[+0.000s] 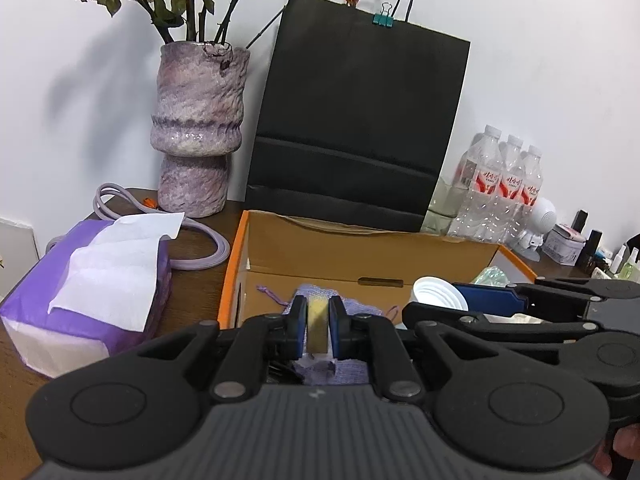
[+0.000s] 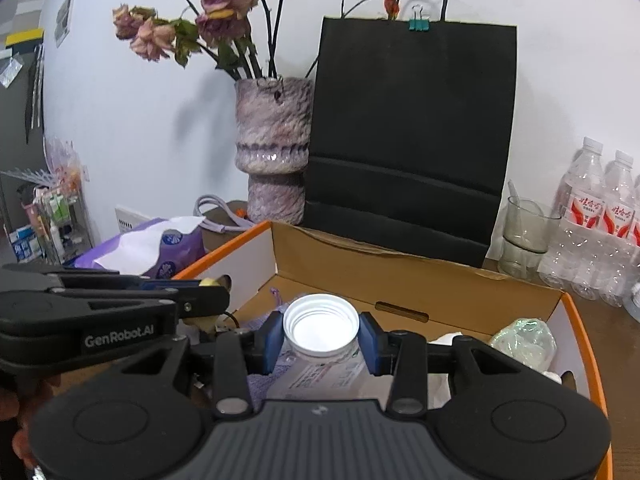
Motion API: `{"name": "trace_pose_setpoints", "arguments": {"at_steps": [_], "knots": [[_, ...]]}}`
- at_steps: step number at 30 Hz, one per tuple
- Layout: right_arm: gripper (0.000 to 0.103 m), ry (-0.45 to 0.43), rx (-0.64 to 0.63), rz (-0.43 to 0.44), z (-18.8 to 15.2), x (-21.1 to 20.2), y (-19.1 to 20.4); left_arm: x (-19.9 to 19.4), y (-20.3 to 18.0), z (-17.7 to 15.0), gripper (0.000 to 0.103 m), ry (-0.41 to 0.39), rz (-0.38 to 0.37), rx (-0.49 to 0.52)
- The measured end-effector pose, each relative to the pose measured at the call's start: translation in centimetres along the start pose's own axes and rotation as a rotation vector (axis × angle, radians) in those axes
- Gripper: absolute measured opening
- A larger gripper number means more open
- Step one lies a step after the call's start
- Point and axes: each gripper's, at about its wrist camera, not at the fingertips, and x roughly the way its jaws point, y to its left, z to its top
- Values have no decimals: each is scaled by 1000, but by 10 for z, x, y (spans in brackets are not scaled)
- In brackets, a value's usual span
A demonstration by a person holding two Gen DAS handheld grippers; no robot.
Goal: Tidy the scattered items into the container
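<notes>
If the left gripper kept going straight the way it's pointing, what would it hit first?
Probably the lilac knitted pouch lying in the cardboard box, just ahead of the left gripper and the yellow block it holds; depth is uncertain.

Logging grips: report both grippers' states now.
Left gripper: shut on yellow block.
Right gripper: shut on white lid.
</notes>
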Motion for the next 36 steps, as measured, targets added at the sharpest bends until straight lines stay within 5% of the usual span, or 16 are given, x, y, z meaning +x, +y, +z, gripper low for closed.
{"name": "trace_pose_setpoints", "arguments": {"at_steps": [2, 5, 8, 9, 10, 13, 27, 36], "knots": [[40, 10, -1, 5, 0, 4, -1, 1, 1, 1, 17, -2, 4, 3], [54, 2, 1, 7, 1, 1, -3, -1, 1, 2, 36, -17, 34, -6], [82, -11, 19, -6, 4, -4, -9, -5, 6, 4, 54, -34, 69, -40], [98, -11, 35, -22, 5, -6, -13, -6, 8, 6, 66, -37, 72, -50], [103, -15, 47, -28, 5, -7, -16, -8, 9, 7, 80, -43, 73, -57], [103, -30, 84, -13, 8, -16, -26, -15, 7, 9, 101, -74, 105, -54], [103, -55, 133, -49, -8, -66, -38, -50, 0, 2, 103, -94, 117, -38], [103, 26, 95, -70, -53, -104, -37, -78, 0, -32, 103, -28, 107, 29]]}}
